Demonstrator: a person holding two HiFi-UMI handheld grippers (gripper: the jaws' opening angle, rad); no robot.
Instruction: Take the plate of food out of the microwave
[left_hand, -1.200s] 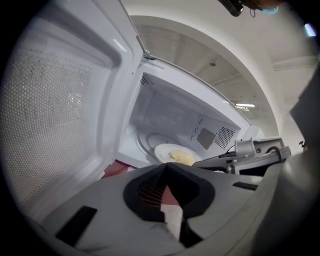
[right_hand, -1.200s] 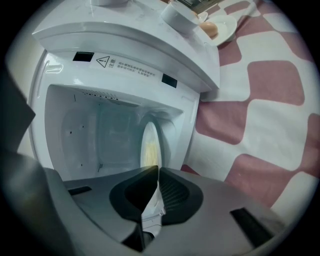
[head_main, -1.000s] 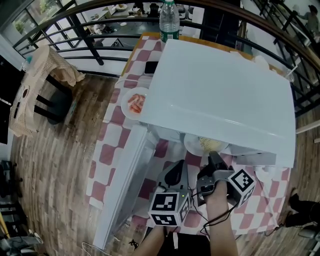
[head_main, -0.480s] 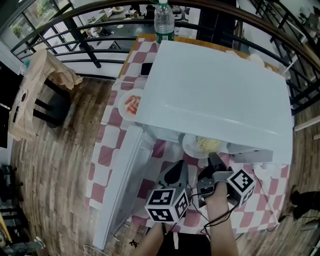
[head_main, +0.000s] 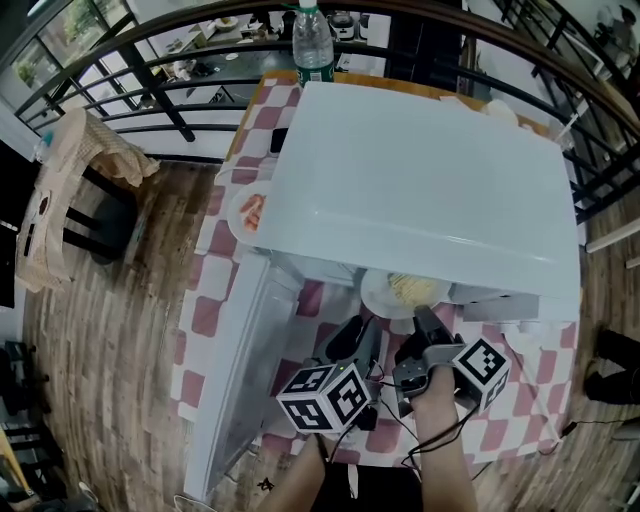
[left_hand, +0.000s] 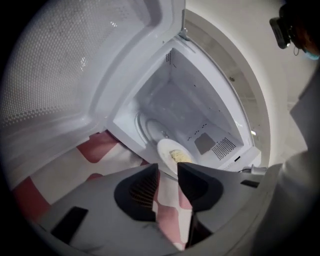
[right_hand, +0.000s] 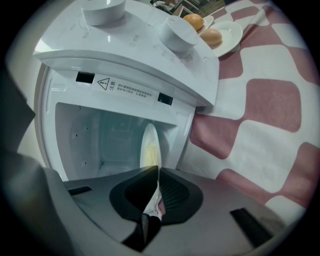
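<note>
A white plate of pale yellow food pokes out of the front of the white microwave, whose door is swung open to the left. My right gripper is shut on the plate's near rim. In the right gripper view the plate stands edge-on between the shut jaws. My left gripper hovers just left of it, its jaws opening with nothing pressed between them. Seen from the left gripper, the plate lies just beyond the tips, in front of the microwave cavity.
The microwave stands on a red-and-white checked tablecloth. A plate of red food lies left of it and a water bottle behind. A small plate with two orange round things sits beside the control knobs. Left of the table stands a chair.
My left gripper's jaws have parted and its marker cube has turned and shifted a little left. The right gripper stays clamped on the plate's rim.
</note>
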